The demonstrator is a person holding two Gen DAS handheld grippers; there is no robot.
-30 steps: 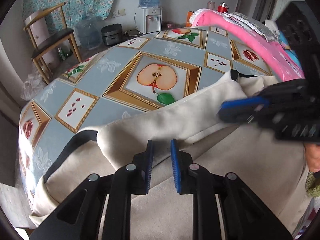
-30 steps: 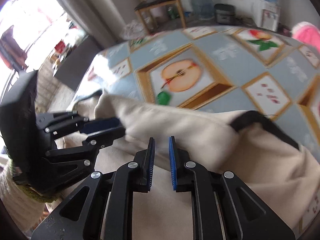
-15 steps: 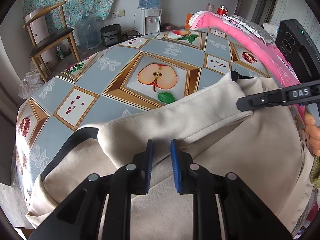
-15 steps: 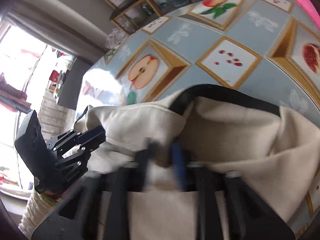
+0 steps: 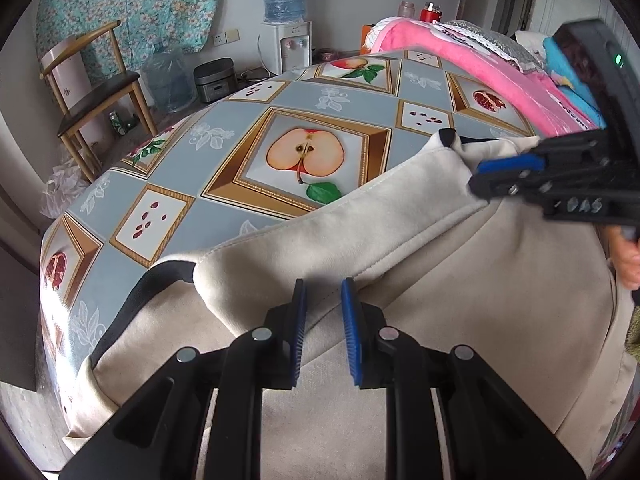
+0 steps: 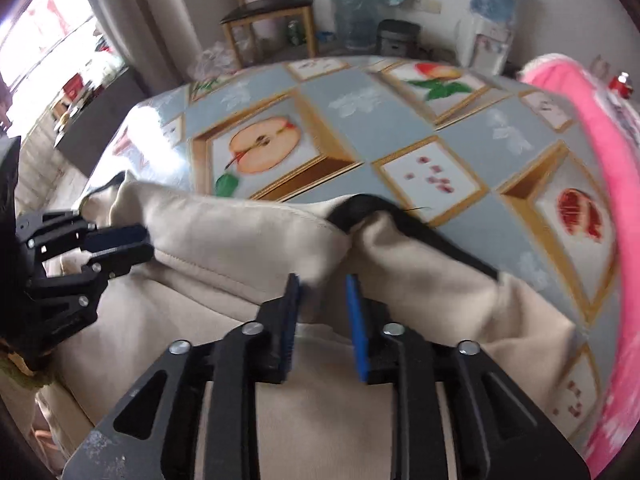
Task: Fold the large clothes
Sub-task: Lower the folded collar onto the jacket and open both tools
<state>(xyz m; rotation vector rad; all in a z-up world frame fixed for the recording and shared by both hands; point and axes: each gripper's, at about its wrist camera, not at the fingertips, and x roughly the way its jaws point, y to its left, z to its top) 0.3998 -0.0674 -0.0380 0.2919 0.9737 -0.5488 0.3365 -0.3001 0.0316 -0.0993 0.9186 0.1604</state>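
Note:
A large beige garment with black trim [image 5: 460, 280] lies on the near part of the table, with a folded band [image 5: 340, 220] running across its far edge; it also shows in the right wrist view [image 6: 240, 240]. My left gripper [image 5: 322, 320] is open, its blue pads just over the folded band's near edge, gripping nothing. It appears in the right wrist view [image 6: 116, 248] at the left end of the fold. My right gripper [image 6: 323, 312] is open over the fabric near the black trim [image 6: 360, 208]. It shows in the left wrist view [image 5: 504, 176] at the right end of the fold.
The table [image 5: 360, 92] has a blue-grey fruit-print cloth. Pink bedding [image 5: 480, 64] is piled along its right side. A wooden chair [image 5: 92, 92], water bottles and a dispenser [image 5: 284, 44] stand beyond the far edge.
My right gripper swung along the fold's right end and back, and its jaws are now wider apart. My left gripper and the fold stayed put.

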